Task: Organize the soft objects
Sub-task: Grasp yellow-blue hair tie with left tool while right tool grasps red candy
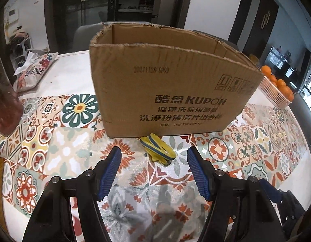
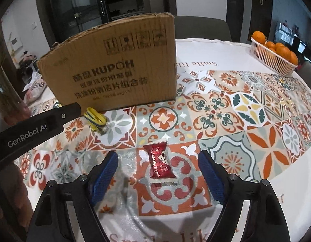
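red candy packet (image 2: 161, 161) lay between spread right claw (image 2: 158, 162) fingers; left claw (image 1: 154, 157) released near yellow packet (image 1: 157, 148); box (image 1: 171, 88) read "kupoh"

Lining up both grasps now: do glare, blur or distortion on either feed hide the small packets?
Left wrist view: yellow packet sharp, cardboard box bowed by fisheye, faint sheen on tablecloth. Right wrist view: red packet sharp, slight foil glint; orange basket clear.

Patterned tablecloth covers the table (image 2: 226, 46): cardboard box (image 2: 115, 64) standing open, yellow wrapper (image 2: 96, 119) at its foot, red packet (image 2: 160, 161), basket (image 2: 270, 58), maybe a cushion (image 1: 34, 70).
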